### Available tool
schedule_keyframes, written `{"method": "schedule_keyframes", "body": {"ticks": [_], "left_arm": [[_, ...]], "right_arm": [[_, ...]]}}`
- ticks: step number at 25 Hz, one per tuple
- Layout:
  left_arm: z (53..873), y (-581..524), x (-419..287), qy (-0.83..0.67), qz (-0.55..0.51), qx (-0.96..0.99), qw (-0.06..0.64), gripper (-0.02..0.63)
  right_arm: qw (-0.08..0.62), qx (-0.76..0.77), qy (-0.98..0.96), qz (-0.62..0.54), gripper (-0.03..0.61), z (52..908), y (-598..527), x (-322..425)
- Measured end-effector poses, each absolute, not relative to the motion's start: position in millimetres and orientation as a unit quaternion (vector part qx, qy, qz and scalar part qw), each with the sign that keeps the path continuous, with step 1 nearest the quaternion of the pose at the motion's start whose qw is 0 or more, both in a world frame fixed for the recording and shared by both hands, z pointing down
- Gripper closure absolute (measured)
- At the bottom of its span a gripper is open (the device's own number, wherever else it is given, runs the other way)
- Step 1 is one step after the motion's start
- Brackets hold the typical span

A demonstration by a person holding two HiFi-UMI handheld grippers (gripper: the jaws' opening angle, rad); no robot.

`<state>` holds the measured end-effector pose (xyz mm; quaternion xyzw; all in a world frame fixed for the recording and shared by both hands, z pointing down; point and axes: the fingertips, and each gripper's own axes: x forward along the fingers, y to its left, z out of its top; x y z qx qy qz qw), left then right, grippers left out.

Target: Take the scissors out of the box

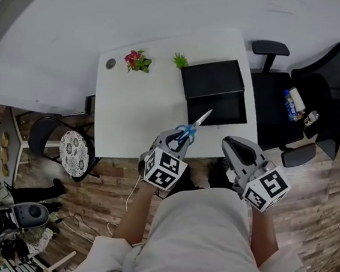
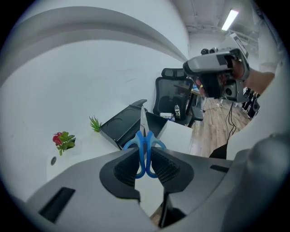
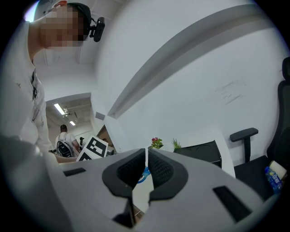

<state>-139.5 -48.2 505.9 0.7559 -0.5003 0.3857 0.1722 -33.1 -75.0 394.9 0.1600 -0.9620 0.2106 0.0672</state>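
The blue-handled scissors (image 1: 189, 130) hang over the white table's (image 1: 133, 113) front part, blades pointing toward the black box (image 1: 214, 92). My left gripper (image 1: 178, 140) is shut on the blue handle loops; in the left gripper view the scissors (image 2: 145, 149) stand between the pads of the left gripper (image 2: 145, 158), with the open box (image 2: 122, 124) beyond. The right gripper (image 1: 232, 146) hovers at the table's front right corner, to the right of the scissors. In the right gripper view the right gripper (image 3: 147, 156) has its jaws almost together with nothing between them.
A red-flowered plant (image 1: 137, 60) and a small green plant (image 1: 180, 60) stand at the table's back edge. Black office chairs (image 1: 271, 92) sit to the right of the table, and a round-seat chair (image 1: 73, 150) is to its left on the wooden floor.
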Motion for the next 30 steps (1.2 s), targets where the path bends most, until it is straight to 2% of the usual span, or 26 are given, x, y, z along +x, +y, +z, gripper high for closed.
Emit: {"method": "schedule_keyframes", "body": {"ticks": [3, 13, 18, 23, 30], "left_arm": [[502, -39, -149, -0.497, 0.357, 0.770, 0.178, 0.518], [472, -6, -175, -0.478, 0.213, 0.823, 0.221, 0.518], [442, 3, -172, -0.459, 0.138, 0.854, 0.201, 0.518], [424, 9, -169, -0.433, 0.075, 0.869, 0.227, 0.518], [398, 25, -161, -0.423, 0.011, 0.878, 0.221, 0.518]], "right_arm": [[0.068, 0.172, -0.959, 0.215, 0.570, 396, -59, -45], [0.074, 0.228, -0.947, 0.213, 0.572, 394, -19, -71], [0.071, 0.241, -0.946, 0.205, 0.572, 390, 7, -81], [0.058, 0.269, -0.941, 0.196, 0.572, 382, 18, -85], [0.042, 0.302, -0.934, 0.188, 0.572, 377, 33, -72]]}}
